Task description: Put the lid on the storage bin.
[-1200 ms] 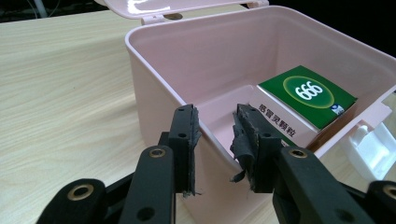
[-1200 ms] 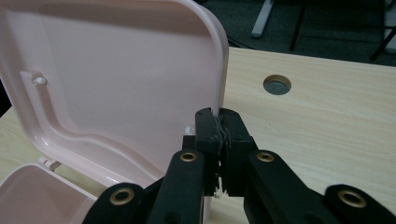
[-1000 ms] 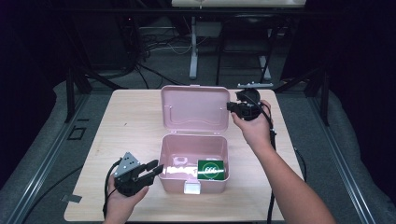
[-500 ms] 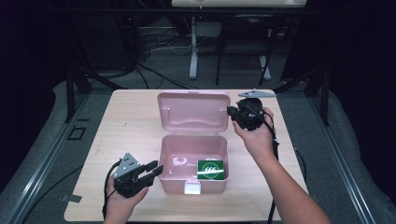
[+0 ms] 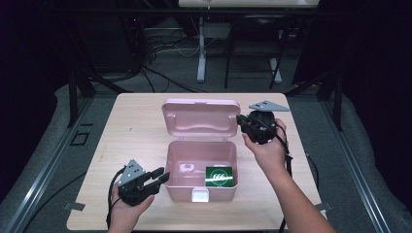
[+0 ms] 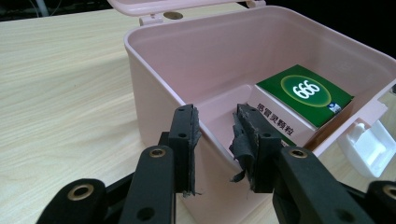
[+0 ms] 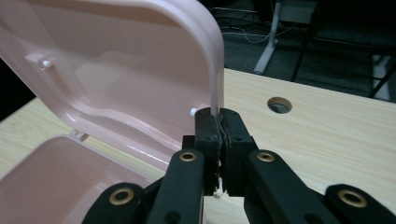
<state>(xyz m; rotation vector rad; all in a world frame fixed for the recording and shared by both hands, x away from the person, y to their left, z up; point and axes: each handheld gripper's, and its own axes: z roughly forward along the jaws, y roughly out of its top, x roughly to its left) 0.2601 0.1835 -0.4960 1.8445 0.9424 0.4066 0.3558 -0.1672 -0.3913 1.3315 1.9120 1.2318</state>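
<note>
A pink plastic box (image 5: 167, 165) stands open at the middle of the table, its lid (image 5: 201, 119) tilted up behind it. Inside on the right lies a green packet (image 5: 219, 176) marked 666, which also shows in the left gripper view (image 6: 306, 93). My right gripper (image 5: 241, 124) is shut on the lid's right edge (image 7: 215, 70); its jaws (image 7: 220, 123) pinch the rim. My left gripper (image 5: 159, 175) is open at the box's left wall. In its own view the jaws (image 6: 217, 135) stand either side of that wall (image 6: 154, 93) without pressing it.
A white latch (image 5: 200, 195) sits on the box's front. The wooden table (image 5: 131, 126) has a round cable hole (image 7: 279, 105) beyond the lid. Bare wood lies left of the box. Dark floor, cables and a stand leg (image 5: 200, 53) lie past the far edge.
The right gripper has drawn toward the person with the lid's edge in it, and the lid has tilted up from lying back. The left gripper has stayed put.
</note>
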